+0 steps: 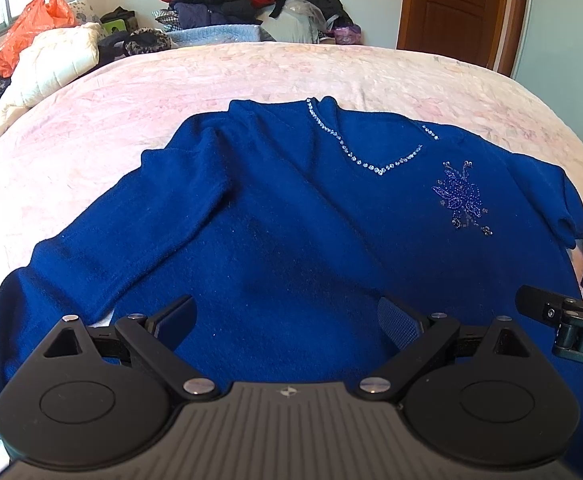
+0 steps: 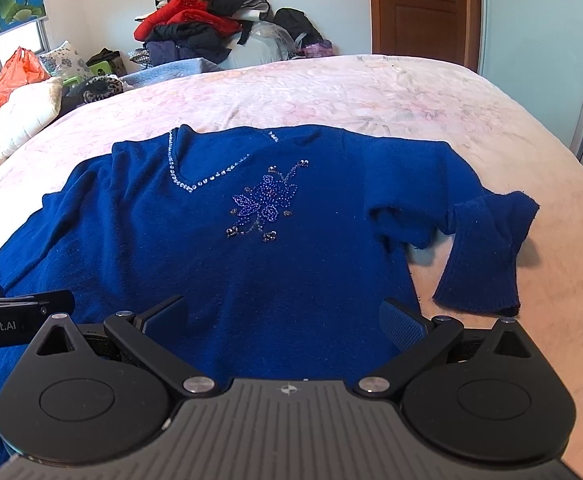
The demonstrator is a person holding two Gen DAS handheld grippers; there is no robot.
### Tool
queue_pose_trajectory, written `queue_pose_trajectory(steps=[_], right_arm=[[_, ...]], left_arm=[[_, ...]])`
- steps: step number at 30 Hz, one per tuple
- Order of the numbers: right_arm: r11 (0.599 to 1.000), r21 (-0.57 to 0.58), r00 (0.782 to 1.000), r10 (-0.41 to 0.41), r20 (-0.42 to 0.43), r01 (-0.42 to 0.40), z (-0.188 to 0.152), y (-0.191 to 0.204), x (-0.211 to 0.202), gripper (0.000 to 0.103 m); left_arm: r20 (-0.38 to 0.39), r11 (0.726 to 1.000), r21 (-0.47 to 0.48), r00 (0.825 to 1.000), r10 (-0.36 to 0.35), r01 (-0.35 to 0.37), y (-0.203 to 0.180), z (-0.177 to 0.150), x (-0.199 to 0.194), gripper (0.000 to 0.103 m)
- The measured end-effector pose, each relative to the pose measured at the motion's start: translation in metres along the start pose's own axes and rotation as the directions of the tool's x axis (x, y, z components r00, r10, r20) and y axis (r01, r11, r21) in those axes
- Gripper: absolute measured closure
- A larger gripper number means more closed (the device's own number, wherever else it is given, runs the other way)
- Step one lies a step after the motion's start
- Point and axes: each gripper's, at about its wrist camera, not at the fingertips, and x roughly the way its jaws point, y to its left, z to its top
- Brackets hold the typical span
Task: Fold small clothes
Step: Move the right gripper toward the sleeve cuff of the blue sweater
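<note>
1. The sweater (image 1: pixel 291 220) lies face up on the bed (image 1: pixel 251 76), neckline away from the person, body spread mostly flat.
2. No fold of the body is visible, so the task looks to be at its start.
3. The left sleeve (image 1: pixel 103 232) runs out and down along the bedcover.
4. The right sleeve (image 2: pixel 479 248) is bent at the elbow, cuff pointing back toward the hem, loosely rumpled rather than laid in.
5. The left gripper (image 1: pixel 287 320) hovers over the lower body, jaws spread, grasping nothing.
6. The right gripper (image 2: pixel 287 320) hovers beside it near the hem, likewise released and empty.
7. Left to do, by judgement: bring both sleeves in, then fold the body.
</note>
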Motion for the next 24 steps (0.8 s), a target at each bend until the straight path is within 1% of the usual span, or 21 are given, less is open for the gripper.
queue_pose_trajectory(steps=[17, 24], right_arm=[[1.0, 0.016, 1.0, 0.013, -0.001, -0.013, -0.0026, -0.0027, 0.0007, 0.0], [1.0, 0.01, 1.0, 0.014, 0.009, -0.014, -0.0032, -0.0028, -0.0012, 0.0]], left_arm=[[-0.008, 1.0, 0.011, 1.0, -0.005, 0.005, -0.0032, -0.0021, 0.0015, 0.005], [-0.018, 1.0, 0.014, 1.0, 0.014, -0.013, -0.0051, -0.0022, 0.004, 0.005]])
